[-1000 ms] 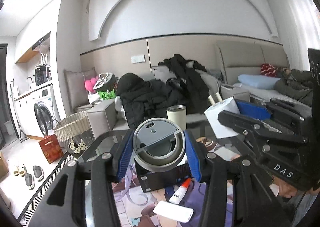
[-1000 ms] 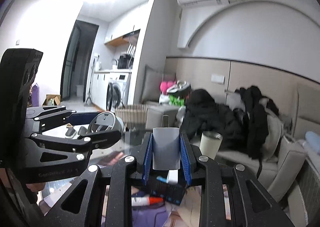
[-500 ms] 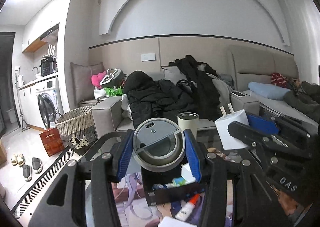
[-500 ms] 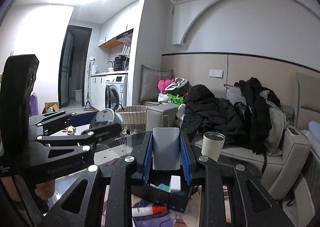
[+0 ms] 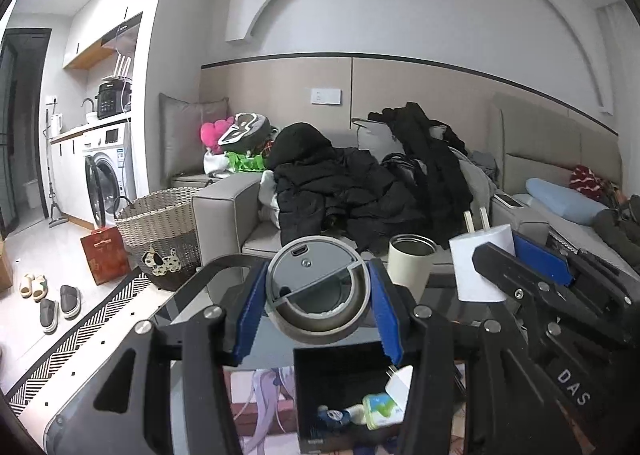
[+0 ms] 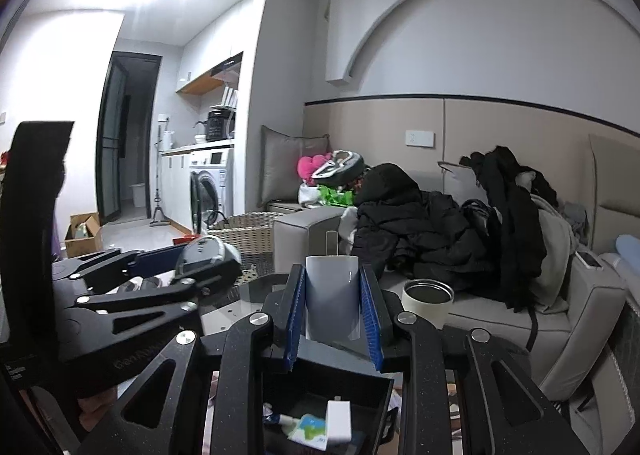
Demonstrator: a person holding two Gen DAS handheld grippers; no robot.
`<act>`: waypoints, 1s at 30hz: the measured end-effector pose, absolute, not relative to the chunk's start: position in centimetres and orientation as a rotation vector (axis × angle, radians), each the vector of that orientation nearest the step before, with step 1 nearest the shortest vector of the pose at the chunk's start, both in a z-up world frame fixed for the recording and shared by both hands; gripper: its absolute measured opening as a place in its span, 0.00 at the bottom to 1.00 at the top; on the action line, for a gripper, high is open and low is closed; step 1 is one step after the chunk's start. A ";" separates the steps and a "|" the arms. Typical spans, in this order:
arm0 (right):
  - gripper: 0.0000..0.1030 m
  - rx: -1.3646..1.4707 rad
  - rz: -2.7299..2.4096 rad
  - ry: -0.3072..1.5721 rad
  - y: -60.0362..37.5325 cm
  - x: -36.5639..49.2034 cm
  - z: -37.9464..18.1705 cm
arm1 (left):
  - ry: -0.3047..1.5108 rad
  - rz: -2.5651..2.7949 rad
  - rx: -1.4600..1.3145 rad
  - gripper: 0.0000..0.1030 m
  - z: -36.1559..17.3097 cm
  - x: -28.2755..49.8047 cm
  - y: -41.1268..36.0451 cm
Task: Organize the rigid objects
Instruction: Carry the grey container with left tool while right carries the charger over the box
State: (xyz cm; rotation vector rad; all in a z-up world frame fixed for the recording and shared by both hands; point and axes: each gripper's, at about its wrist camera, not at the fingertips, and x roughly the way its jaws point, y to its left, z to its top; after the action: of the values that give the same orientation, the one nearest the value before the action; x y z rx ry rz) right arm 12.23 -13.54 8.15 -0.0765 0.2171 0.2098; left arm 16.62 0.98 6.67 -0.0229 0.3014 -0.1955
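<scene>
My left gripper (image 5: 317, 291) is shut on a round grey cup lid (image 5: 316, 285), held above a black open box (image 5: 340, 371) on the table. My right gripper (image 6: 332, 305) is shut on a white plug charger (image 6: 331, 295), prongs up, also above the box (image 6: 320, 383). The charger shows at the right in the left wrist view (image 5: 478, 263), the lid at the left in the right wrist view (image 6: 202, 251). In the box lie a small white charger (image 6: 339, 419) and a green-and-white packet (image 5: 380, 409).
A cream tumbler (image 5: 410, 261) without a lid stands at the far edge of the glass table (image 5: 192, 295). Behind it is a grey sofa (image 5: 224, 211) piled with black coats. A wicker basket (image 5: 160, 235) and shoes sit on the floor to the left.
Both grippers have moved forward over the table with their objects. The black box now sits right below them, and the glue tube and white case have dropped out of view.
</scene>
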 end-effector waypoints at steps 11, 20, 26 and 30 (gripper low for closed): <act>0.25 -0.068 0.134 0.383 -15.0 17.2 5.0 | 0.558 -0.214 0.044 0.47 2.3 21.5 -0.9; 0.25 -0.030 0.144 0.586 -16.2 20.4 0.9 | 0.741 -0.231 0.078 0.47 -1.4 23.8 -2.9; 0.25 -0.032 0.146 0.693 -16.4 21.6 -1.7 | 0.797 -0.243 0.106 0.47 -2.8 24.3 -3.8; 0.25 -0.016 0.150 0.733 -16.4 22.1 -2.6 | 0.831 -0.251 0.117 0.47 -3.6 24.3 -4.2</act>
State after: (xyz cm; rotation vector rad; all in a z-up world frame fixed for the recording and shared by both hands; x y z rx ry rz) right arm 22.06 -16.37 -2.57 -0.0155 0.7335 0.1495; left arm 24.34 -4.21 -3.55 0.1167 0.8312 -0.2507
